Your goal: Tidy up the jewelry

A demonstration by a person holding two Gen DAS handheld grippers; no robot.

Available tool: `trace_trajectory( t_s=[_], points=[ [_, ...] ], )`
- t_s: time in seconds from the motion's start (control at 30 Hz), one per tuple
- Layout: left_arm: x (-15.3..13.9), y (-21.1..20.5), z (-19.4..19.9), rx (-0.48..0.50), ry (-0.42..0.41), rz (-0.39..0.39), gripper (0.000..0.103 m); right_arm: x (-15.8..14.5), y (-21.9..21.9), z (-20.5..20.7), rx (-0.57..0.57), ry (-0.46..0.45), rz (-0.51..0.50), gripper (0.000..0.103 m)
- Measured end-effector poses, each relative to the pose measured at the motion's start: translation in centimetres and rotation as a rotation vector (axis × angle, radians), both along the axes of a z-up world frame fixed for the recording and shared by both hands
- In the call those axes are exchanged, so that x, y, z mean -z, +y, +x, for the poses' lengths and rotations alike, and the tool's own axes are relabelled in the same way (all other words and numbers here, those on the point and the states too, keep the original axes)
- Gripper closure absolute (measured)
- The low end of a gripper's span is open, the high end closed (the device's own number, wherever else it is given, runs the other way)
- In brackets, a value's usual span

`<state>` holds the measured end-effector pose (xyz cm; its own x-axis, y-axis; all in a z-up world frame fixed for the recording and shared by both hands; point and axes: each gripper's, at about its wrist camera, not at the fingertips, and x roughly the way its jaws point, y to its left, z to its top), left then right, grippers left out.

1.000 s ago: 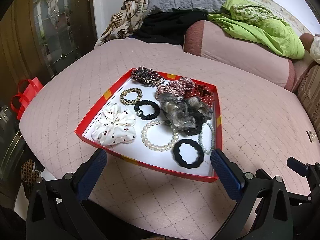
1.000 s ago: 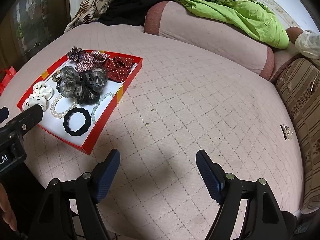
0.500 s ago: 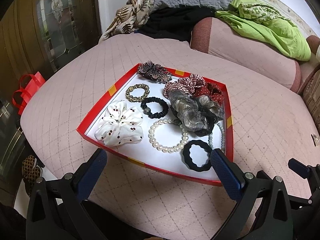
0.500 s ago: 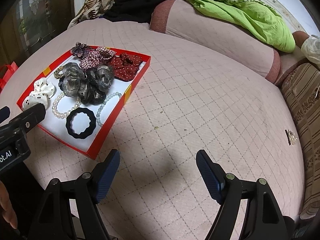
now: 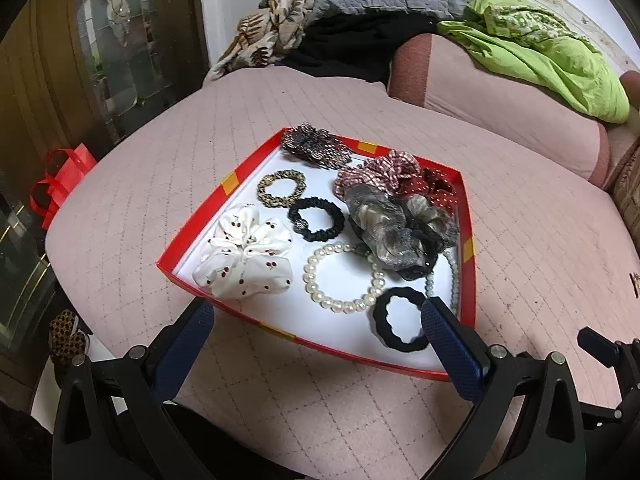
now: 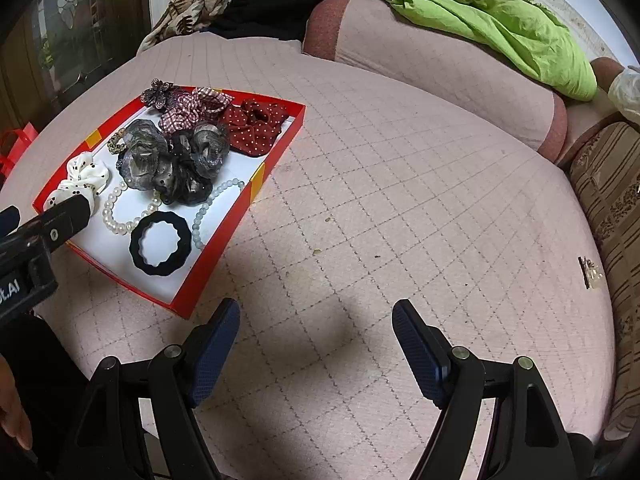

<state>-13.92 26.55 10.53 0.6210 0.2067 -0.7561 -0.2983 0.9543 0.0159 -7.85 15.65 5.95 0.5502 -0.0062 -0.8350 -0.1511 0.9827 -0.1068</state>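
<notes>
Red cardboard walls frame the shallow tray (image 5: 466, 248) in front of you, and every hair tie and bracelet that shows lies inside it on the white floor, none out on the pink quilted cover (image 6: 400, 208). That fits two readings: a tray filled and sorted as far as you mean to go, or a full tray waiting to be emptied or regrouped. The pictures do not settle which.

Going left to right across the tray in your left view: the white scrunchie (image 5: 244, 258) with small dark cherries sits puffed in the near left corner. Beside it are the leopard-print tie (image 5: 281, 187) and, just nearer, the thin black satin tie (image 5: 317, 219), both lying flat and apart. The pearl bracelet (image 5: 343, 277) lies in an open ring in the middle, its far right edge under the grey gauzy scrunchie (image 5: 394, 232). That one is heaped against the checked scrunchie (image 5: 380, 172) and the red dotted scrunchie (image 6: 256, 126), so the right half looks bundled, not laid out. The dark beaded flower clip (image 5: 314, 146) rests on the far rim. The thick black hair band (image 5: 400, 325) lies near the right front corner, with a pale bead bracelet (image 6: 208, 210) just beside it.

Your left tongs (image 5: 318, 320) hover over the tray's near edge, spread wide, holding nothing. Your right tongs (image 6: 316, 332) hang over bare cover to the tray's right, also wide apart and with nothing in them.
</notes>
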Motion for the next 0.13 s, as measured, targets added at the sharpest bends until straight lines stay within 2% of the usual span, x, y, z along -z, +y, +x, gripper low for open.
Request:
trace_trajectory(
  t_s=[0.13],
  points=[
    [-0.29,-0.48,0.11,0.009,-0.001,0.017,0.000,0.10,-0.39,0.16,0.005,0.006,0.018,0.020]
  ],
)
